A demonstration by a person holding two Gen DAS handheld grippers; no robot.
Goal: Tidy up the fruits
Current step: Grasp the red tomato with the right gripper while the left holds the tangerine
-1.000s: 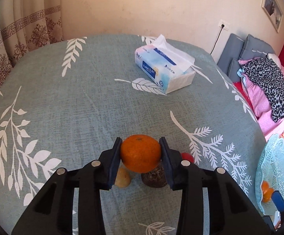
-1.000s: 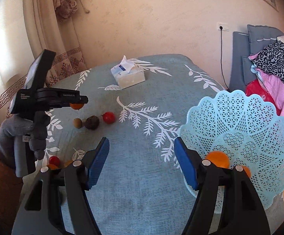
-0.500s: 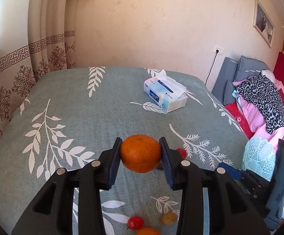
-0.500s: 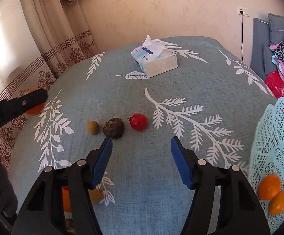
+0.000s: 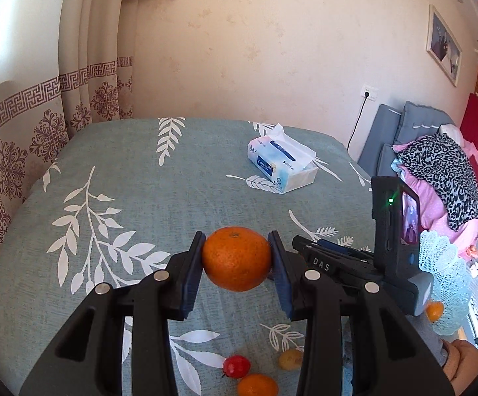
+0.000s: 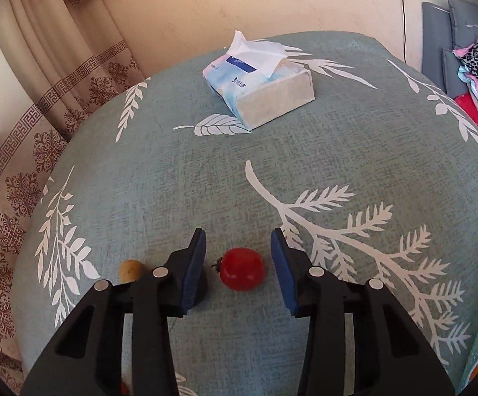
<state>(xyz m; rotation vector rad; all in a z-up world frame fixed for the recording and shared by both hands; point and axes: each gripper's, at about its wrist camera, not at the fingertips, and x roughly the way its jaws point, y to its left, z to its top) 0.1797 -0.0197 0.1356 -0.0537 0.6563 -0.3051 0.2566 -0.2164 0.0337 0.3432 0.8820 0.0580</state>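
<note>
The left gripper (image 5: 237,260) is clamped on an orange (image 5: 236,258), both blue pads pressed against its sides, and holds it up in the air above the teal cloth (image 5: 133,198) printed with white leaves; the tissue pack (image 5: 281,163) lies on that cloth well beyond the orange and a little to its right, a white sheet sticking out of its top. Taking the tissue pack as the mark: on the near side of it, low in the left wrist view and under the gripper's arms, sit a small red fruit (image 5: 236,366), a second orange (image 5: 257,385) just beside it, and a small yellowish fruit (image 5: 290,359) close to their right; to the near right of the pack stands the pale blue lattice basket (image 5: 445,283) at the cloth's edge, with an orange fruit (image 5: 434,311) showing through its wall.

The right gripper (image 6: 239,265) has its jaws apart, set either side of a red tomato (image 6: 242,269) without touching it; the tomato rests on the cloth, well on the near side of the tissue pack (image 6: 262,81); a small yellow-brown fruit (image 6: 130,270) lies left of the tomato, just beyond the left finger; something dark behind that finger is too hidden to name.
</note>
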